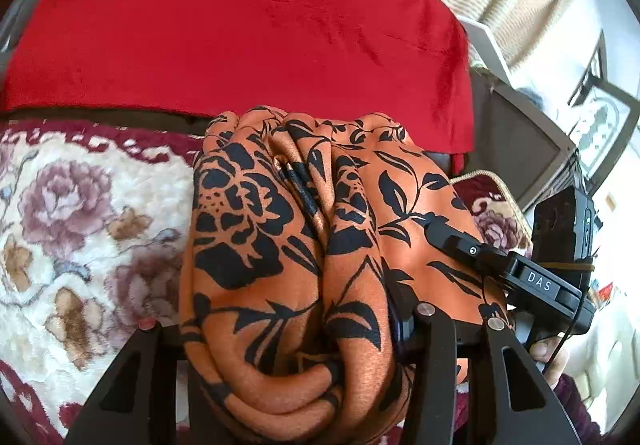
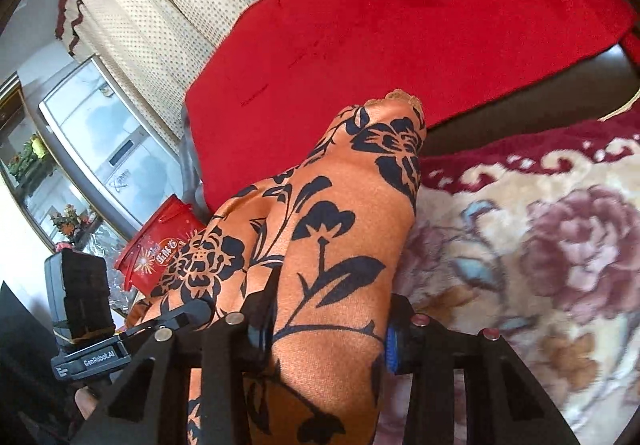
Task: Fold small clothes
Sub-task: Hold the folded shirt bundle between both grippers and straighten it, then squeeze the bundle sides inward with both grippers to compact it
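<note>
An orange garment with a black flower print [image 1: 304,245] is bunched in thick folds over a floral blanket [image 1: 80,229]. My left gripper [image 1: 296,181] is buried in the folds, with cloth draped over both fingers, so its opening is hidden. The other gripper's black body [image 1: 532,277] lies against the cloth's right side. In the right wrist view the same garment [image 2: 332,245] drapes over my right gripper [image 2: 320,309] and rises to a peak. Its fingers are covered too. The left gripper's body [image 2: 100,349] shows at lower left.
A red cloth [image 1: 240,25] covers the surface behind the garment and also shows in the right wrist view [image 2: 400,25]. A cream dotted curtain [image 2: 160,5], a grey appliance [image 2: 100,133] and a red packet [image 2: 160,245] are off to the side.
</note>
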Demonstrator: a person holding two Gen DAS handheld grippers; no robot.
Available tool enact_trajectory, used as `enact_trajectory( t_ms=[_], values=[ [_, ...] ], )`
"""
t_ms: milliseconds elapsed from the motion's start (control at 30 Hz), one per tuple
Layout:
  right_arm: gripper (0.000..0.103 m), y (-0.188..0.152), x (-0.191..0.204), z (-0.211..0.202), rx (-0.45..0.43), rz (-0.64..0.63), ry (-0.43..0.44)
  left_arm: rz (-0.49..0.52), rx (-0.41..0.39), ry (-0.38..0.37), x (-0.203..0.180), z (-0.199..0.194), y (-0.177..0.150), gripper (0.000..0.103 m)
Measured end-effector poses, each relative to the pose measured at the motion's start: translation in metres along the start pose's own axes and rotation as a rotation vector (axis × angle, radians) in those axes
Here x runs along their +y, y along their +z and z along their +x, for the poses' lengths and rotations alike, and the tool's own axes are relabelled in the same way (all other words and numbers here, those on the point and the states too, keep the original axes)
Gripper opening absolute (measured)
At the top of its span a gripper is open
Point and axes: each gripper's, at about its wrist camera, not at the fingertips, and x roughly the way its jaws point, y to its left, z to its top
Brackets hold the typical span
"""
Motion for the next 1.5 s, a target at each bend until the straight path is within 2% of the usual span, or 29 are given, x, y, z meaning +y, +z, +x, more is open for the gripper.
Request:
enact_trajectory(
  t_ms=[167, 367, 567, 700, 1133, 1333, 1400, 1500],
  values=[
    [0.042, -0.001, -0.013, -0.018, -0.009, -0.004, -0.017, 0.031, 0.016, 0.014, -0.014, 0.008, -0.001, 0.051],
    [0.042, -0.002, -0.019, -0.025, 0.007, -0.035, -0.085, 0.067, 0.058, 0.041, -0.030, 0.024, -0.007, 0.051],
    [0.042, -0.008, -0.020, -0.010, 0.077, -0.080, -0.196, 0.105, 0.131, 0.122, -0.037, 0.050, -0.018, 0.051],
    [0.043, -0.014, -0.025, 0.004, 0.130, -0.087, -0.249, 0.159, 0.133, 0.180, -0.044, 0.056, -0.024, 0.052],
    [0.054, -0.015, -0.035, 0.003, 0.164, -0.040, -0.275, 0.159, 0.145, 0.212, -0.047, 0.057, -0.025, 0.058],
    [0.061, -0.015, -0.043, 0.002, 0.180, 0.000, -0.285, 0.162, 0.153, 0.214, -0.046, 0.056, -0.025, 0.067],
    [0.063, -0.014, -0.046, 0.001, 0.179, 0.010, -0.292, 0.154, 0.148, 0.217, -0.045, 0.052, -0.023, 0.076],
    [0.065, -0.011, -0.049, 0.003, 0.171, 0.027, -0.300, 0.148, 0.131, 0.223, -0.041, 0.047, -0.019, 0.077]
  ],
)
